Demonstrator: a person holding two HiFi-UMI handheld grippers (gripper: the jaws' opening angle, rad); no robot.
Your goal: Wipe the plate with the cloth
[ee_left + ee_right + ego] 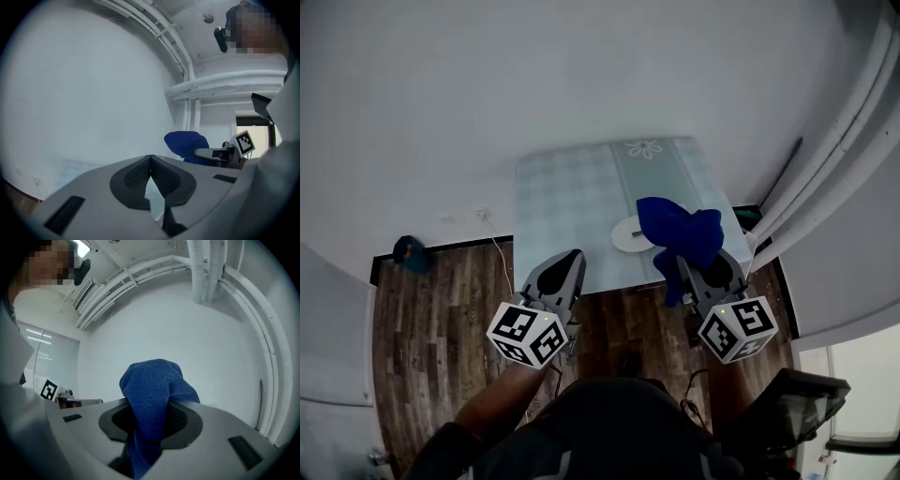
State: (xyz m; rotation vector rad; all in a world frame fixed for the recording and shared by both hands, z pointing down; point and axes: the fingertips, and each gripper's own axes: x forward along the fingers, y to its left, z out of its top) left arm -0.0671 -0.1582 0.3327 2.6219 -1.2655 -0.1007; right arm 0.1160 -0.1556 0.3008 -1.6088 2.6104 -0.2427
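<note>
The blue cloth (682, 234) is bunched in my right gripper (689, 267), whose jaws are shut on it. In the right gripper view the cloth (154, 397) bulges up out of the right gripper (152, 420) and hides the fingertips. In the head view it hangs over the near right part of the table and covers part of a white plate (627, 237) lying there. My left gripper (573, 259) is shut and empty, raised at the table's near edge, left of the plate. From the left gripper (150, 162) I see the cloth (184, 144) off to the right.
The small table (567, 202) has a pale checked cover and stands against a white wall. Wooden floor lies around it, with a blue object (411, 251) and a white cable (499, 248) at the left. White pipes (830, 155) run along the right wall.
</note>
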